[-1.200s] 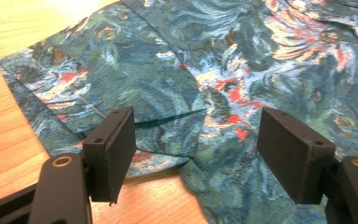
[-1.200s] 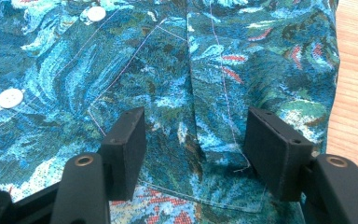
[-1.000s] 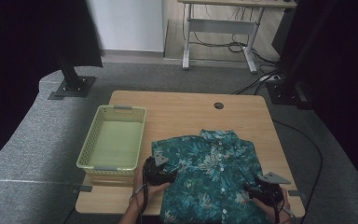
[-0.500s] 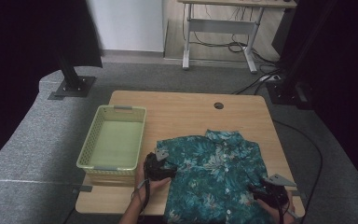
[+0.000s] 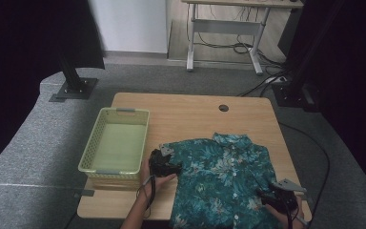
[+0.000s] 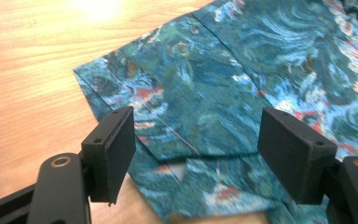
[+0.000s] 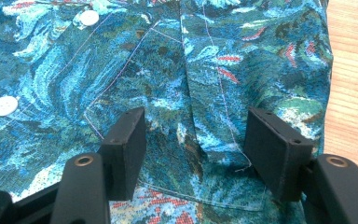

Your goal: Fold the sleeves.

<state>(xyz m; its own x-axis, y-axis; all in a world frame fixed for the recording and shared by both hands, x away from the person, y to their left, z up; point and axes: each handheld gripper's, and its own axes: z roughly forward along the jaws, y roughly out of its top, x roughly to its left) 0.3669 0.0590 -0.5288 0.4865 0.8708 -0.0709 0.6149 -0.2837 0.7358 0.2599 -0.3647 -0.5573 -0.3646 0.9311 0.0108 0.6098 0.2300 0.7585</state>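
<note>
The room was dim in the high view, and the corners far from both grippers were almost black. The table (image 5: 190, 114) was the brightest part there. The picture looked soft and a bit grainy. In the left gripper view, a white glare spot (image 6: 95, 5) shone on the wood, up and left of the jaws. The shirt (image 6: 223, 93) was sharp just ahead of the jaws and blurry at the bottom edge. In the right gripper view, light was even, and small shadows sat under the cloth folds (image 7: 191, 116) between the jaws.
</note>
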